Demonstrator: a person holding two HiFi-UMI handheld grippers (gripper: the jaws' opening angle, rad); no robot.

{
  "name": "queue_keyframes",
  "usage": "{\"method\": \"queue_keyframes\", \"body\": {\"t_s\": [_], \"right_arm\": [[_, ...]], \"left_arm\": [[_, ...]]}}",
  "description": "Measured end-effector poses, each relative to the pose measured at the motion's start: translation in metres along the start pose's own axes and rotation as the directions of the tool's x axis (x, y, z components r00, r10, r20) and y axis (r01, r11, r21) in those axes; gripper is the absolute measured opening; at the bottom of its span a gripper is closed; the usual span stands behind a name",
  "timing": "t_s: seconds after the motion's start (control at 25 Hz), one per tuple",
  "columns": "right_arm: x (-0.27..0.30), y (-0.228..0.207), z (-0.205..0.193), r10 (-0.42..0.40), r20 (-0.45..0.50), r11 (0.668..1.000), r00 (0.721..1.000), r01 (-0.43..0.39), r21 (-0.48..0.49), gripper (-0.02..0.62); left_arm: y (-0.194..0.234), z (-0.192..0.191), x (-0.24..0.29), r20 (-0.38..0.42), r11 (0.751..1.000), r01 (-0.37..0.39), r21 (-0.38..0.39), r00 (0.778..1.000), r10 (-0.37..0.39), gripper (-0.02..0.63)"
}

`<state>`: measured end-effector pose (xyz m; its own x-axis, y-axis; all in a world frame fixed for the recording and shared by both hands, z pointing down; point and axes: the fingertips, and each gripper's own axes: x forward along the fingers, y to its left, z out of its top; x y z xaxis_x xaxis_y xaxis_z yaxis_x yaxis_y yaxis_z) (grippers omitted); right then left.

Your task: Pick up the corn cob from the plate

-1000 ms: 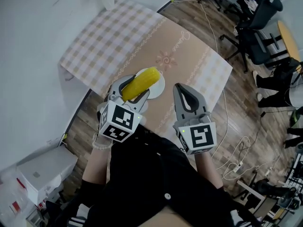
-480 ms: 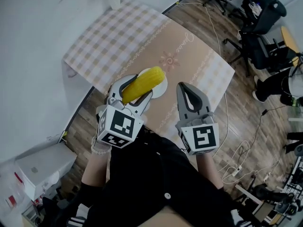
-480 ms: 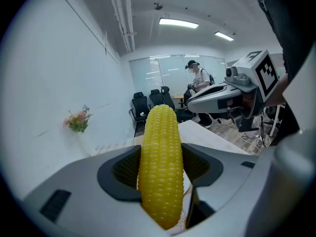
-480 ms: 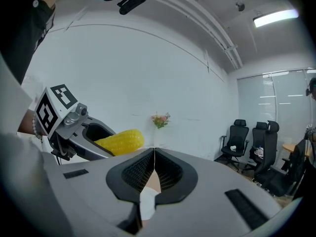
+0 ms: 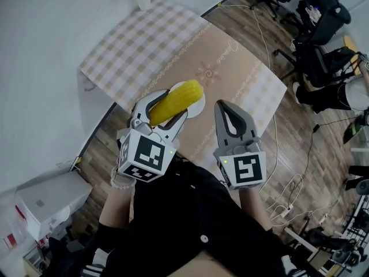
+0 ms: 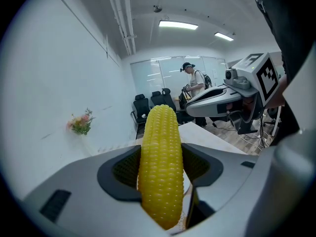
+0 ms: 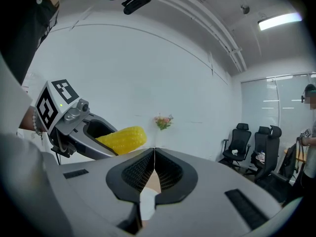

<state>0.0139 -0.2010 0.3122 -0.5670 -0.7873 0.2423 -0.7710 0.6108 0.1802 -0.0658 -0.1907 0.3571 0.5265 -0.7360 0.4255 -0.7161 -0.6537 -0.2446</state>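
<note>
- The table (image 5: 230, 68) wears a cloth. It has pale checks at its left and right ends and plain tan with a printed floral motif in the middle.
- Our left gripper (image 5: 167, 106) is grey plastic with black ribbed pads, and it is clamped on the corn (image 5: 177, 100). Its jaws stand just the corn's width apart, with a pad pressed against each side.
- The corn is a blunt yellow cylinder with tight, bumpy rows of kernels. We grip it near one end, and most of its length sticks out past the jaw tips.
- The corn hangs over the plate (image 5: 197, 109), a small round white disc on the tan strip near our edge of the table. We cannot tell whether the two touch.
- Our right gripper (image 5: 229, 117) sits just beside the plate. Its jaws are pressed together tip to tip, with nothing between them.
- Black office chairs (image 5: 314, 16) stand on the wood-plank floor (image 5: 300, 126) at far right.
</note>
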Motion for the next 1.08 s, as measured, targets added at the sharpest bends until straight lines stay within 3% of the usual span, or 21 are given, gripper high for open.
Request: {"method": "queue_keyframes", "body": {"t_s": [0.12, 0.32, 0.64, 0.84, 1.08], "right_arm": [[-0.007, 0.018, 0.002, 0.014, 0.013, 1.000, 1.000, -0.014, -0.017, 0.041], [0.005, -0.018, 0.003, 0.014, 0.008, 1.000, 1.000, -0.014, -0.014, 0.041], [0.011, -0.034, -0.003, 0.014, -0.009, 1.000, 1.000, -0.014, -0.019, 0.041], [0.001, -0.010, -0.007, 0.012, -0.024, 0.999, 1.000, -0.013, -0.031, 0.041], [0.006, -0.016, -0.010, 0.011, -0.034, 0.999, 0.999, -0.012, -0.030, 0.041]], "left_arm": [[-0.006, -0.006, -0.014, 0.006, 1.000, -0.003, 0.002, 1.000, 0.003, 0.259], [0.000, 0.013, 0.019, -0.004, 1.000, 0.009, 0.007, 1.000, -0.009, 0.259], [0.004, 0.025, 0.037, 0.006, 1.000, 0.011, 0.008, 1.000, -0.011, 0.259], [-0.003, 0.014, 0.017, 0.013, 1.000, 0.015, 0.013, 1.000, -0.015, 0.259], [-0.001, 0.014, 0.024, 0.005, 1.000, 0.023, 0.012, 1.000, -0.023, 0.259]]}}
